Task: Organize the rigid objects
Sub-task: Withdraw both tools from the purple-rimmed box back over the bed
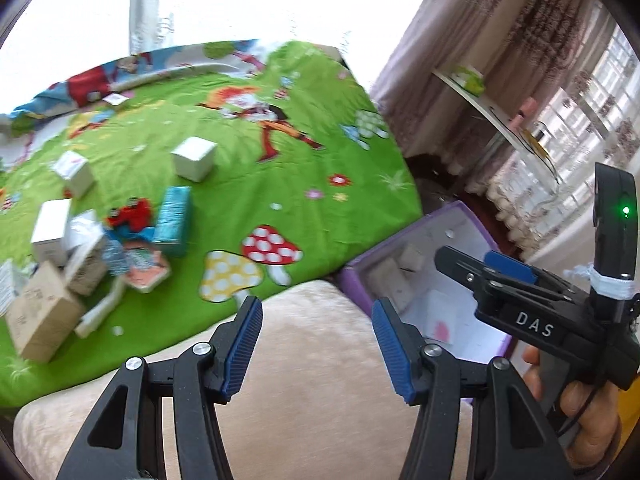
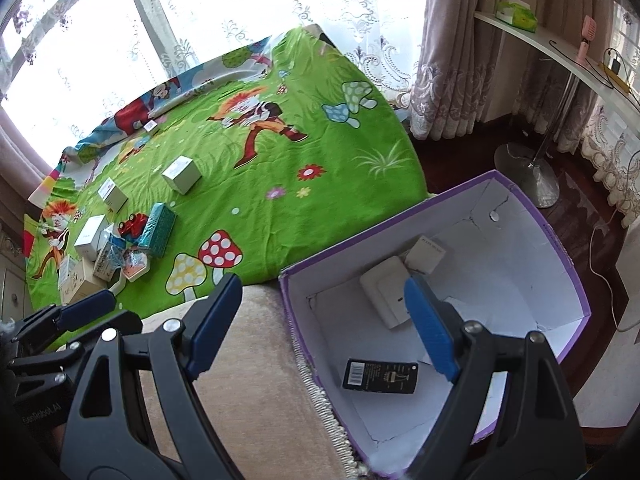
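A purple box (image 2: 558, 248) with a white inside stands beside the bed. In it lie a black barcode box (image 2: 380, 376), a white box (image 2: 386, 292) and a small white box (image 2: 426, 254). My right gripper (image 2: 324, 324) hangs open over the box's near left edge, with nothing between its pads. My left gripper (image 1: 318, 346) is open and empty above a beige cushion (image 1: 312, 400). A pile of boxes lies on the green bed cover (image 1: 280, 184): a teal box (image 1: 174, 220), a red toy (image 1: 130, 214), a white cube (image 1: 195, 158) and a cardboard box (image 1: 40, 320).
In the left wrist view a hand (image 1: 580, 400) holds the right gripper (image 1: 480, 268) over the purple box (image 1: 356, 280). A lamp base (image 2: 528, 176) stands on the dark floor beyond the box. A white shelf (image 2: 560, 48) and curtains run along the right.
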Demonstrator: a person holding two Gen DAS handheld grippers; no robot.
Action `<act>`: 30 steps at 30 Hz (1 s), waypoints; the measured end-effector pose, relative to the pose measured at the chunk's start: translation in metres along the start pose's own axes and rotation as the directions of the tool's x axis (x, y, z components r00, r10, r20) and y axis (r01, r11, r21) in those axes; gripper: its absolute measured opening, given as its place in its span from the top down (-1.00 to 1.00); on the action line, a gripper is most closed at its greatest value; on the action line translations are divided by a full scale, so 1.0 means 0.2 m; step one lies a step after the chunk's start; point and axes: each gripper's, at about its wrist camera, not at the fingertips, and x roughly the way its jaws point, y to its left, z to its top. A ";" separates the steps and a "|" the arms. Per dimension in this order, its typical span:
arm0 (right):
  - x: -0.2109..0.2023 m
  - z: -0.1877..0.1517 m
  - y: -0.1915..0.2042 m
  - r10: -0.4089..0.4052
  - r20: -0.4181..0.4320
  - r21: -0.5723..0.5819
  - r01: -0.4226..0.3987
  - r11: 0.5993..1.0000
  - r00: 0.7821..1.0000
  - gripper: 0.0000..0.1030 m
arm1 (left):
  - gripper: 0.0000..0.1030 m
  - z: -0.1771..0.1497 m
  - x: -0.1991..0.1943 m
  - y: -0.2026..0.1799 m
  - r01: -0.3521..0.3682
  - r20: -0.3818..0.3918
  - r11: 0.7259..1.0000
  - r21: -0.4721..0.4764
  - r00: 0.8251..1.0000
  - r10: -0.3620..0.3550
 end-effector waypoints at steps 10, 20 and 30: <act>0.04 -0.03 0.24 0.043 -0.042 -0.098 -0.047 0.994 0.998 -0.66 | -0.13 -0.05 -0.09 0.23 -0.062 0.016 0.994 -0.094 0.998 0.064; 0.14 -0.07 0.52 0.084 -0.116 -0.230 -0.109 0.967 0.990 -0.66 | -0.13 -0.17 -0.27 0.71 -0.105 0.041 0.948 -0.299 0.992 0.122; 0.26 -0.06 0.77 0.109 -0.183 -0.341 -0.167 0.925 0.977 -0.66 | -0.13 -0.27 -0.36 1.15 -0.207 0.008 0.887 -0.413 0.973 0.231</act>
